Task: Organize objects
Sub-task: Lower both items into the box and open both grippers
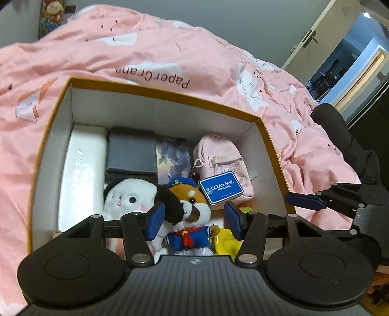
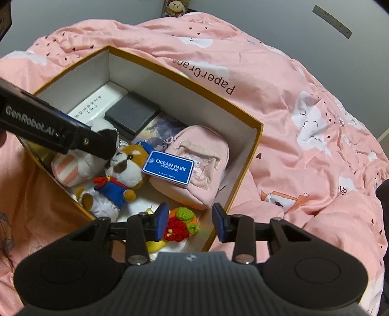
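Note:
An open cardboard box (image 1: 167,96) (image 2: 252,150) lies on a pink bed cover. Inside lie a white case (image 1: 80,170), a dark grey box (image 1: 132,153), a pink mini backpack (image 1: 222,158) (image 2: 209,155) with a blue Ocean Park tag (image 1: 220,187) (image 2: 168,168), a white plush (image 1: 128,197) and a sailor-dog plush (image 1: 192,218) (image 2: 121,175). My left gripper (image 1: 194,220) is open, its fingers either side of the dog plush. My right gripper (image 2: 190,222) is open over the box's near corner, above a red-and-green knitted toy (image 2: 181,223).
The pink bed cover (image 1: 145,48) (image 2: 304,121) surrounds the box. A picture card (image 1: 173,155) lies beside the grey box. A yellow item (image 1: 225,239) lies by the dog. A doll (image 1: 52,14) stands at the far wall. An open door (image 1: 323,36) is at right.

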Motion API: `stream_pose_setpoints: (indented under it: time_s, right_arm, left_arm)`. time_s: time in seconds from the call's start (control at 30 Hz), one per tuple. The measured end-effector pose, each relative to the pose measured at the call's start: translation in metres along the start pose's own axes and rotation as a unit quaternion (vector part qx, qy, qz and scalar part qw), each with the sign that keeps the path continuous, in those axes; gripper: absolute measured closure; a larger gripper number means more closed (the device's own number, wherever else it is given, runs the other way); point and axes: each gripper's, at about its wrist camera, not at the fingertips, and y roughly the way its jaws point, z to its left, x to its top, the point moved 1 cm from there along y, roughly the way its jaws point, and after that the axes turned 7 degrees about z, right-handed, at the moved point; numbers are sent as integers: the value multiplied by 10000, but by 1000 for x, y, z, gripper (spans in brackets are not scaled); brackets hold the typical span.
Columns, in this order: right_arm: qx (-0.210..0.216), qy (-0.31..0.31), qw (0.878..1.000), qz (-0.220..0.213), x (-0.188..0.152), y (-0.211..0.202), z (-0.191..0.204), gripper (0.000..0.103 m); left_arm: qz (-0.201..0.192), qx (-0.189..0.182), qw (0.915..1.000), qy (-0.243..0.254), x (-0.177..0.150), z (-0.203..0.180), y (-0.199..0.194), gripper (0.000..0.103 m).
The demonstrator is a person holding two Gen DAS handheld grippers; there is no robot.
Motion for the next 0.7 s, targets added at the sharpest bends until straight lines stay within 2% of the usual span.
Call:
stream_pose_setpoints:
  time_s: [0.27, 0.47, 0.57, 0.6, 0.7]
  right_arm:
    - [577, 795, 9937, -546, -4, -37, 1, 58]
    - [632, 1455, 9819, -1036, -15, -68, 12, 37]
    - [617, 1684, 9757, -1258, -23, -82, 19, 31]
    - [583, 1761, 9733, -1354, -26, -87, 21, 25]
    - [504, 1990, 9641, -1683, -35, -101, 28, 17]
  left_arm:
    - [-683, 558, 9953, 388, -12, -16, -38, 39]
    - [-1215, 957, 9861, 608, -28, -27, -78, 38]
    - [-1420, 1124, 9811, 686, -36, -32, -95, 38]
    - [-1494, 1185, 9790, 724, -40, -34, -100, 38]
    - [-1670, 1217, 9749, 833, -50, -40, -114, 36]
